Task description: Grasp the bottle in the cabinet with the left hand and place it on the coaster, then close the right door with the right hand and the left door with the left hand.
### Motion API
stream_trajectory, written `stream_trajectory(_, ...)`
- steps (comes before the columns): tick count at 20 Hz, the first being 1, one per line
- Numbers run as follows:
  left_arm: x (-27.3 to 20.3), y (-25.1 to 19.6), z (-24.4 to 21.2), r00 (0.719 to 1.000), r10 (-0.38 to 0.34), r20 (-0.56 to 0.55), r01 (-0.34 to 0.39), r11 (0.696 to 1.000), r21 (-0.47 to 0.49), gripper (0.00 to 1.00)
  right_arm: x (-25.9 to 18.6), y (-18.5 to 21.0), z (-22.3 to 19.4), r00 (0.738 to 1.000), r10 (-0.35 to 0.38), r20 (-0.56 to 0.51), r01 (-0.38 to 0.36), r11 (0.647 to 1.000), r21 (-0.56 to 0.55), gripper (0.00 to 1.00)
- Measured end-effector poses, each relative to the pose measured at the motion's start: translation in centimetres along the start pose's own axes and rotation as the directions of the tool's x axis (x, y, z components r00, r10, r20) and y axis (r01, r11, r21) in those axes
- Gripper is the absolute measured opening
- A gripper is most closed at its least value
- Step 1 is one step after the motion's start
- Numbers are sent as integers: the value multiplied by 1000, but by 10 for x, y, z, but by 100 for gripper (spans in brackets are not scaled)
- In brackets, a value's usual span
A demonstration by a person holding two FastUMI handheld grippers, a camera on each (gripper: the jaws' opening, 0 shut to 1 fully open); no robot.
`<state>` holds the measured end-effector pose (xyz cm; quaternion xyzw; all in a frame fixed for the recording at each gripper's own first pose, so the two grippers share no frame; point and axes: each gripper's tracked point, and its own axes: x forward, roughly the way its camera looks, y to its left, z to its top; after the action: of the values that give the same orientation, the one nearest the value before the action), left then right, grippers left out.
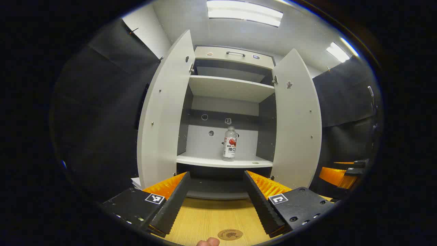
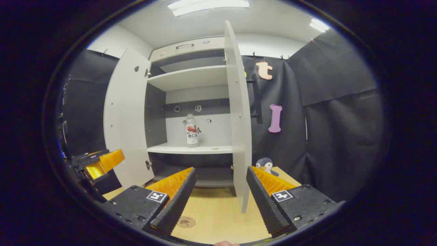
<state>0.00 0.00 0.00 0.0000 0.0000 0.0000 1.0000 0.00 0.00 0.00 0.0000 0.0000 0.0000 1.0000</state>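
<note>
Wooden table (image 1: 205, 218) | cabinet (image 1: 232, 85) doors open | bottle (image 1: 229, 143) upright on shelf | penguin toy (image 2: 265, 165) | both grippers wide, empty

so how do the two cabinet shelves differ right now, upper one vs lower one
The lower shelf holds a bottle standing upright toward its right half; the upper shelf looks bare. The lower shelf has a grey back wall crossed by a dark strip with small stickers; behind the upper shelf the wall is plain. Both are white boards, exposed between the open doors.

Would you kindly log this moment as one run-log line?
bottle: upright on cabinet shelf | coaster: bare, on table | both doors open | left gripper: open, empty | right gripper: open, empty
</note>
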Motion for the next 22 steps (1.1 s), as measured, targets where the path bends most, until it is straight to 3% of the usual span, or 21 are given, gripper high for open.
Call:
stream_trajectory(2, 3, -4, -2, 1000, -11, -4, 11, 1000, -11, 95, 4, 3, 8, 1000, 2, 26, -2, 1000, 5, 97)
stream_trajectory(3, 3, -6, -3, 1000, -12, -1, 12, 1000, -7, 90, 6, 5, 8, 1000, 7, 31, -7, 1000, -3, 97)
stream_trajectory(6, 8, -7, -10, 1000, 7, -19, -7, 1000, -13, 99, 16, 2, 4, 1000, 5, 6, -4, 999, -44, 97)
stream_trajectory(8, 14, -10, -15, 1000, -4, -29, 3, 999, -39, 95, 18, 8, 10, 1000, 29, 10, -28, 999, -24, 97)
stream_trajectory(11, 18, 1, -21, 999, 32, -40, -32, 999, -20, 95, 24, 6, 11, 1000, 20, 24, -19, 999, -35, 97)
stream_trajectory(22, 34, 3, -31, 997, 22, -71, -23, 1000, -21, 95, 32, 14, -1, 999, 32, -2, -32, 998, -45, 96)
